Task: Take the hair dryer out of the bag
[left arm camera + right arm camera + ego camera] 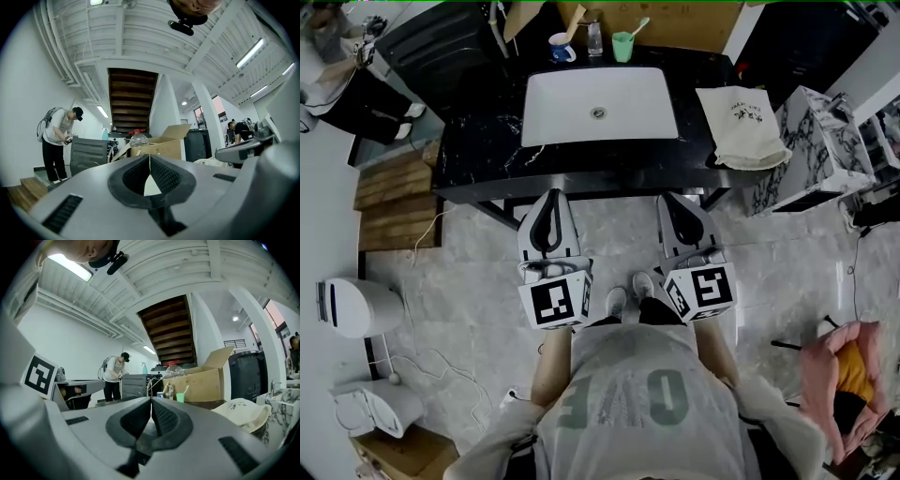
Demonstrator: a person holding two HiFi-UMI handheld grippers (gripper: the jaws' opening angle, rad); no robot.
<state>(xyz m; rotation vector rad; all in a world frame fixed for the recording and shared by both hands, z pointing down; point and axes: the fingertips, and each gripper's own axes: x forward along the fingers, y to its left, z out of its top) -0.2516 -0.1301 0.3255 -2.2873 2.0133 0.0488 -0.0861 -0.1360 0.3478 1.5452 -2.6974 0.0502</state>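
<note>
Head view: my left gripper [549, 201] and right gripper [676, 200] are held side by side, level, pointing at the front edge of the black marble table [478, 150]. Both sit just short of that edge, above the tiled floor [469, 281].

Left gripper view: jaws clenched, pads meeting, nothing between them.
Right gripper view: same, jaws clenched and empty.

Cream drawstring bag [742, 127] lies on the right end of the table, just beside the white sink [600, 105]. It is apart from both grippers; the right one is the nearer. The bag bulges and its mouth faces the table's front edge. The hair dryer itself shows in no view.

Behind the sink, along the back edge of the table: a white mug [562, 48], a small clear bottle [594, 39] and a green cup [623, 45].
</note>
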